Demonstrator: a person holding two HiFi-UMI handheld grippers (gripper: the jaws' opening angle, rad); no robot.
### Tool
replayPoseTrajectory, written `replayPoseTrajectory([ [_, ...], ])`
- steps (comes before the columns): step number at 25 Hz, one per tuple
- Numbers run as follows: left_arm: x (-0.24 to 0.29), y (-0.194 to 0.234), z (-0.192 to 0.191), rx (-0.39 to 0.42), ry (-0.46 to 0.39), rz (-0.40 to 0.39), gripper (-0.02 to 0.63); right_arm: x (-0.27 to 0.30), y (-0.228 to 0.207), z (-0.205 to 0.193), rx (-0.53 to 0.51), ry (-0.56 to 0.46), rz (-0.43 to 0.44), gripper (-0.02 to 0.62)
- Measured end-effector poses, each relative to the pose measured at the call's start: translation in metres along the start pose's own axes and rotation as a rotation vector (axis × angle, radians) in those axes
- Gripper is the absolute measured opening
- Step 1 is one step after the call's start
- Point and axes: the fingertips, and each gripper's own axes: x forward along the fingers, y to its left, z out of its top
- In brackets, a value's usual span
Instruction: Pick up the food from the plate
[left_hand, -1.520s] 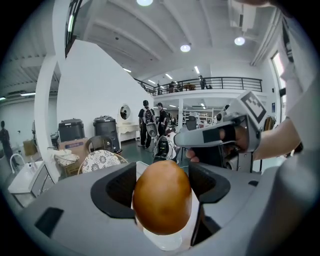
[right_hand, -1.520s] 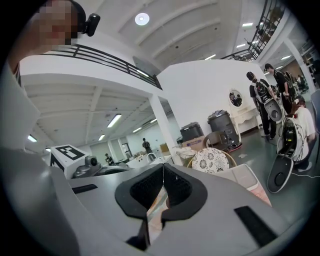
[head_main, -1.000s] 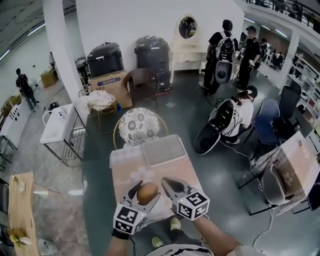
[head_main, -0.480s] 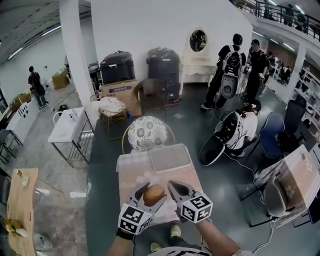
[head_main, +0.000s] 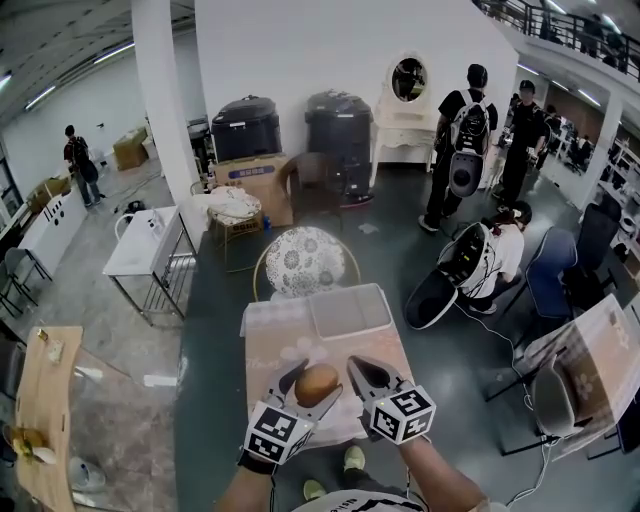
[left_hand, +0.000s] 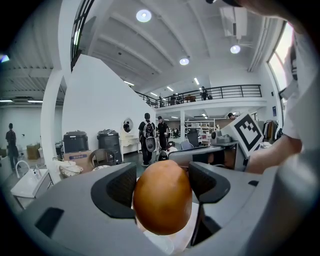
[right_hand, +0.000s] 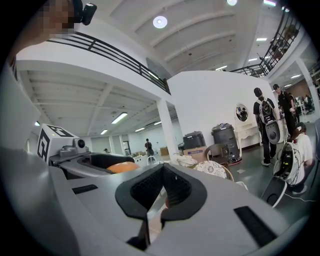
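A small rectangular table (head_main: 372, 352) with a pinkish-beige top sits in the lower centre of the head view, its long side running away from the camera over a dark grey floor (head_main: 210, 330). At its far edge, toward the middle of the frame, lies a shallow translucent tray (head_main: 348, 311), set flat and reaching the table's far right corner. Just left of the tray, touching it or nearly so, a second clear plastic piece (head_main: 270, 320) covers the far left corner. Nearer, left of centre, pale blurred shapes (head_main: 298, 352) show on the top; what they are cannot be told. At the near edge rests a white plate (head_main: 338, 424), mostly covered.
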Motion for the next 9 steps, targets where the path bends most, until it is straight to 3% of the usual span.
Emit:
replayPoseTrajectory([
  [9, -0.001, 0.012, -0.009, -0.002, 0.001, -0.001, 0.324, 0.011, 0.004, -0.007, -0.006, 0.01, -0.007, 0.014],
])
